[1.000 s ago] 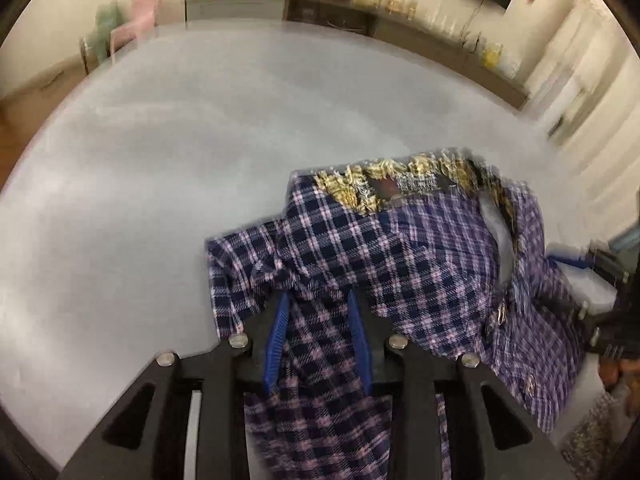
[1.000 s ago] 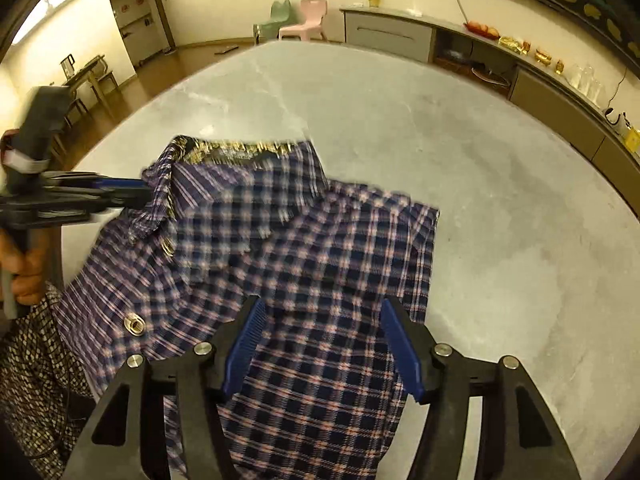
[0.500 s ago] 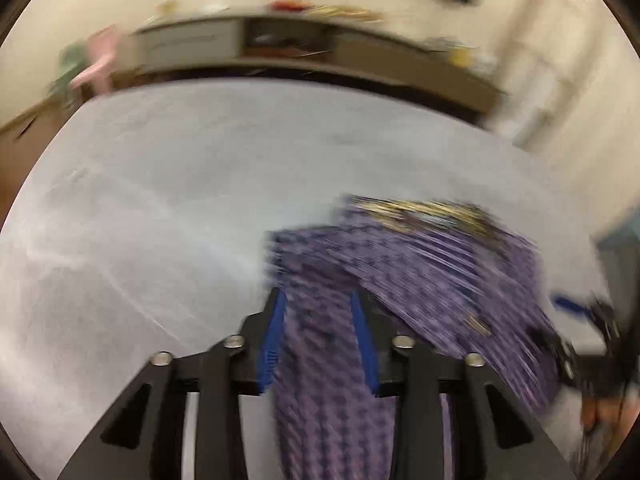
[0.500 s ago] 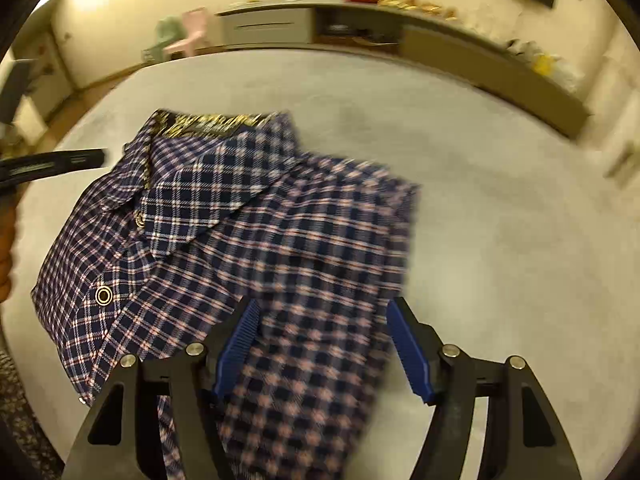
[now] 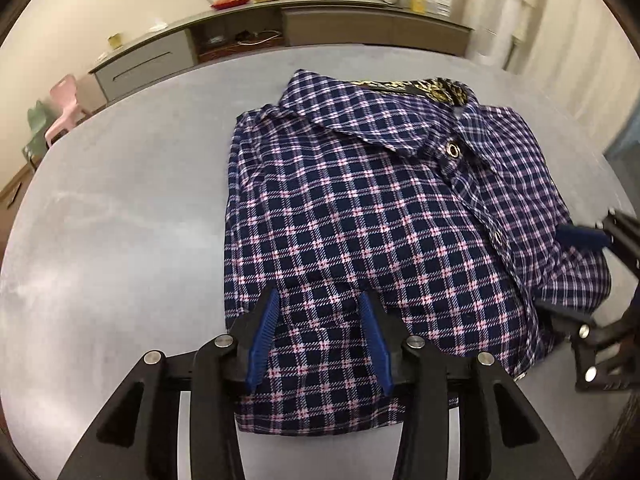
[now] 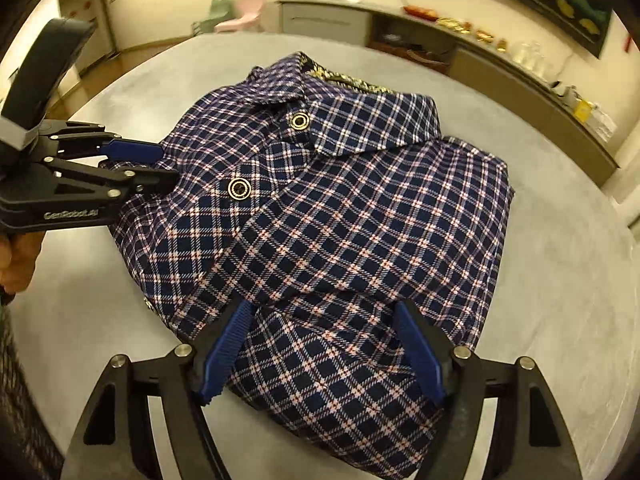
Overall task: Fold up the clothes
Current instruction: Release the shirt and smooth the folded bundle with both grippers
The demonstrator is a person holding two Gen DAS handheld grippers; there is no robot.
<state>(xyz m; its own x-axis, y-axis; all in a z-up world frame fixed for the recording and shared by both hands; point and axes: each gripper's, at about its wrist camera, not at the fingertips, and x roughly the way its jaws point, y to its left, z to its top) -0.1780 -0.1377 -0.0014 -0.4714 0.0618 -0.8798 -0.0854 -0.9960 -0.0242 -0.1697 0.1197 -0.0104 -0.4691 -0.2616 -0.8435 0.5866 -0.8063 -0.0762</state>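
Left wrist: shirt (image 5: 360,216) now flat (seemingly folded).

Grey table (image 5: 120,208), long sideboard (image 5: 280,28), pink chair (image 5: 64,108)

Grey table (image 5: 120,220), sideboard (image 5: 360,26) (w/ snacks)

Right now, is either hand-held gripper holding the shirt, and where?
Right hand-held gripper: open over the near edge of the shirt, holding nothing. Left hand-held gripper: shirt edge between its fingers; clamped or not, cannot tell.
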